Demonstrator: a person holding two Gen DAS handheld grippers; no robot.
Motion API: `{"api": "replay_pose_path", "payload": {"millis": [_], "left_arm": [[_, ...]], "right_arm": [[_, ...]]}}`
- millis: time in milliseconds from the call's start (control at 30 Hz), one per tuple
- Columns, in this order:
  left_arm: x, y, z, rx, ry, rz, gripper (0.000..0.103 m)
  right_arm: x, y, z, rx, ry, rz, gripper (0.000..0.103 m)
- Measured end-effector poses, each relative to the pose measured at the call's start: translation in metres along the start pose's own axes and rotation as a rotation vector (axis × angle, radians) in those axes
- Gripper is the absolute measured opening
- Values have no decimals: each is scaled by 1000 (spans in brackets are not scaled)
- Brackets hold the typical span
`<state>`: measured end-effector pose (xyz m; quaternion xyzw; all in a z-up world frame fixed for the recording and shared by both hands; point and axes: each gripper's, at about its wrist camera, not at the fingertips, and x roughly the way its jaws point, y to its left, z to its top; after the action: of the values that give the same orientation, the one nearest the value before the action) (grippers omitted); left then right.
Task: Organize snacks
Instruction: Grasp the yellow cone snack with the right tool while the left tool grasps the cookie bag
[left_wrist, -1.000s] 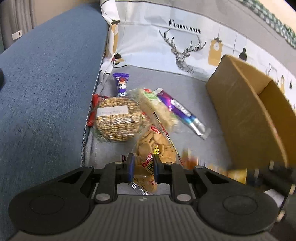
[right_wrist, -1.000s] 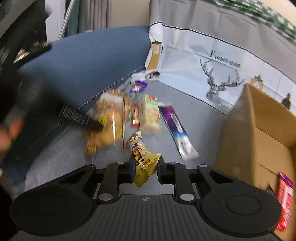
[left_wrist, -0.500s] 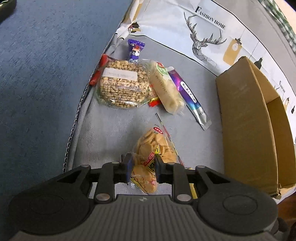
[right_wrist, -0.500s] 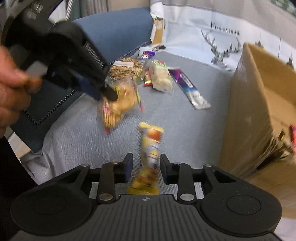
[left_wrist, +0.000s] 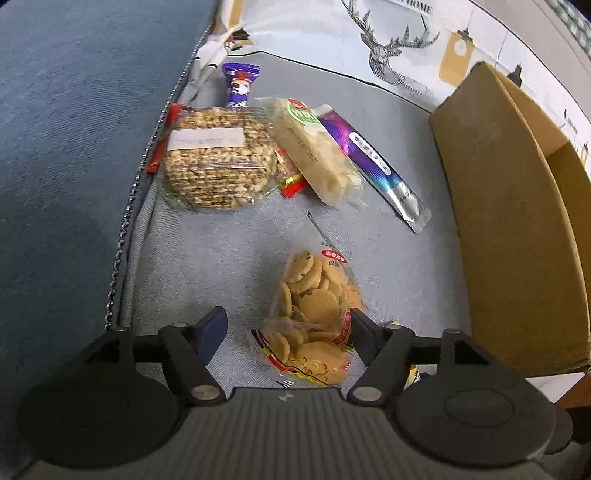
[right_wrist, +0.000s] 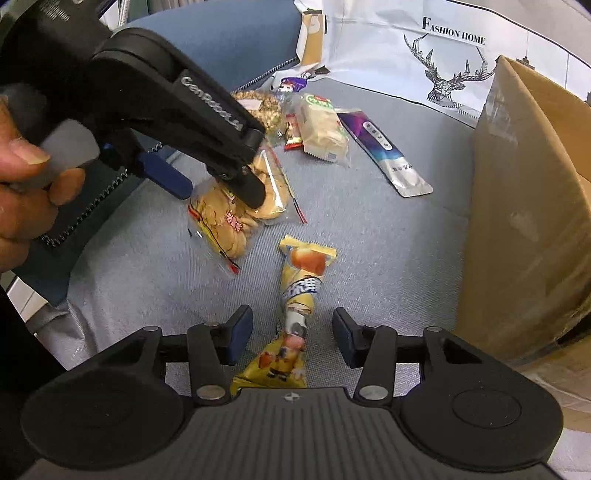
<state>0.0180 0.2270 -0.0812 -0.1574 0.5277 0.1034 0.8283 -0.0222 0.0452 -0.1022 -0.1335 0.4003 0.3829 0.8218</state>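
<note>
The yellow snack packet (right_wrist: 297, 310) is laid on the grey cushion (right_wrist: 369, 236), left of the cardboard box (right_wrist: 532, 221), its long axis running straight between the spread right gripper (right_wrist: 292, 334). The biscuit bag (left_wrist: 314, 314) is straddled by the spread left gripper (left_wrist: 288, 332).

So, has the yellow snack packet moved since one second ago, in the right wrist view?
Yes. The yellow snack packet was clamped between the right gripper fingers; now it lies released on the grey cushion, left of the cardboard box.
</note>
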Motion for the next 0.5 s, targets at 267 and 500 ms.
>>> {"api": "replay_pose_path", "payload": {"millis": [267,500], "left_arm": [[5,-7,-1,38,11,18,76],[7,-8,-1,41,12,10,69]], "right_arm": [[-2,-1,0,-10,-2,-14,26],[-10,-4,3,-4,-57,-25,16]]}}
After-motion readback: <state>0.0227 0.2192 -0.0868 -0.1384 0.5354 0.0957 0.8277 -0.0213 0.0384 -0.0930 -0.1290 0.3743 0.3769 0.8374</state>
